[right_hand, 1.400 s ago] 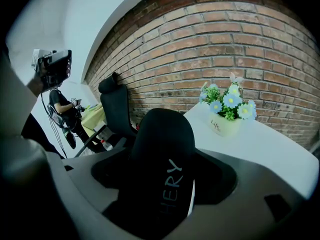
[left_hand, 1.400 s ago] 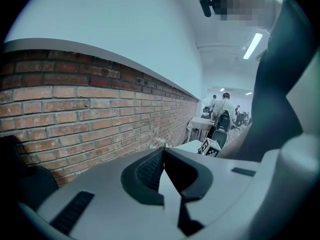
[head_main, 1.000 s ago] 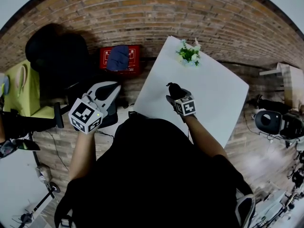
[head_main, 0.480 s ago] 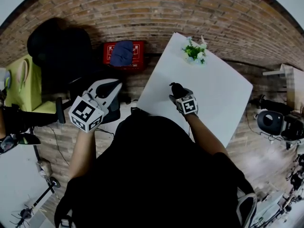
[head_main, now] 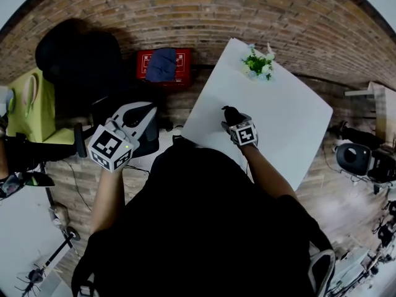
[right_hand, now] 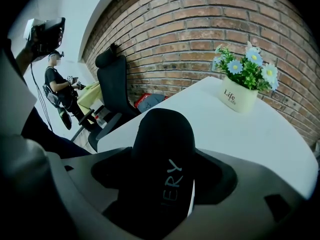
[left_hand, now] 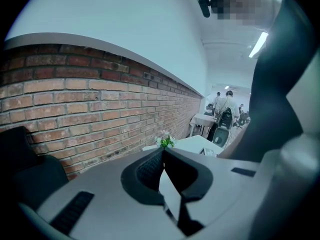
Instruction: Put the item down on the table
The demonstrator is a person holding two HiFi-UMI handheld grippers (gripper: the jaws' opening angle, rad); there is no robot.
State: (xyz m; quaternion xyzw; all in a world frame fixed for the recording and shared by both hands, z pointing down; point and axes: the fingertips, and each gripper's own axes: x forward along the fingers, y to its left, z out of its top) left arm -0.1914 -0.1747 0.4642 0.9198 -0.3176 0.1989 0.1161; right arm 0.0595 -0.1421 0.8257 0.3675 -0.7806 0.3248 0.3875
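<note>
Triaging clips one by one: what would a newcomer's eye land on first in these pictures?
The black item with white lettering, gripped in the right claw over the near part of the white table, stands out most. Next comes the flower pot at the table's far corner by the brick wall. The left claw, shut and empty, hangs beside the table, to its left.
</note>
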